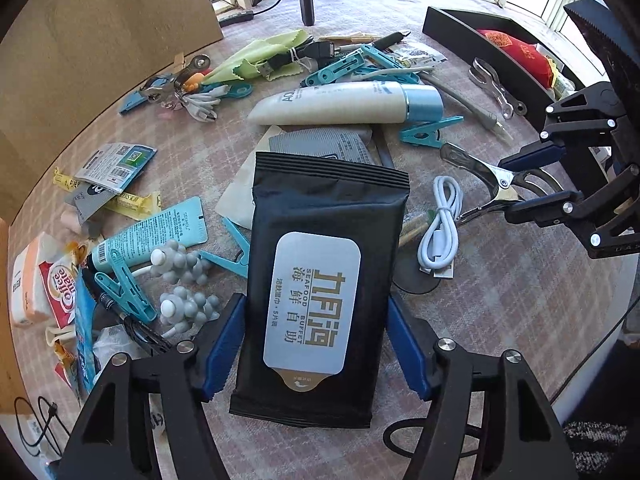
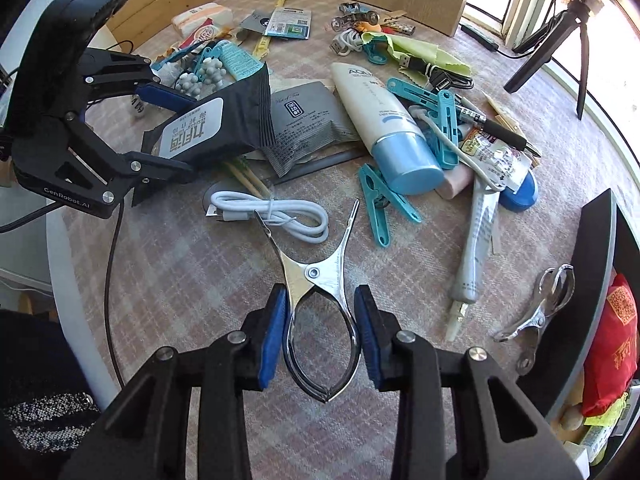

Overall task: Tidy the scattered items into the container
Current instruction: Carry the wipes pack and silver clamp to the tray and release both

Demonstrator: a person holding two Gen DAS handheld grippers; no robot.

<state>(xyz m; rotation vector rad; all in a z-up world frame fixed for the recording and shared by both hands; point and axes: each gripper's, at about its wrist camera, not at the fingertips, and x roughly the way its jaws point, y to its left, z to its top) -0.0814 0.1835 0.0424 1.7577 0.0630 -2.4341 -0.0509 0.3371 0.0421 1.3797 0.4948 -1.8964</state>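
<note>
My left gripper is shut on a black wet-wipes pack and holds it above the table; the pack also shows in the right wrist view. My right gripper is shut on a metal clip, squeezing its handles so its jaws gape; the clip also shows in the left wrist view. The black container stands at the table's far right with a red pouch inside; its wall also shows in the right wrist view.
Scattered on the table: a white and blue tube, teal clothespins, a white cable, a second metal clip, a green cloth, sachets, a grey pen-shaped tube. A cardboard panel stands behind.
</note>
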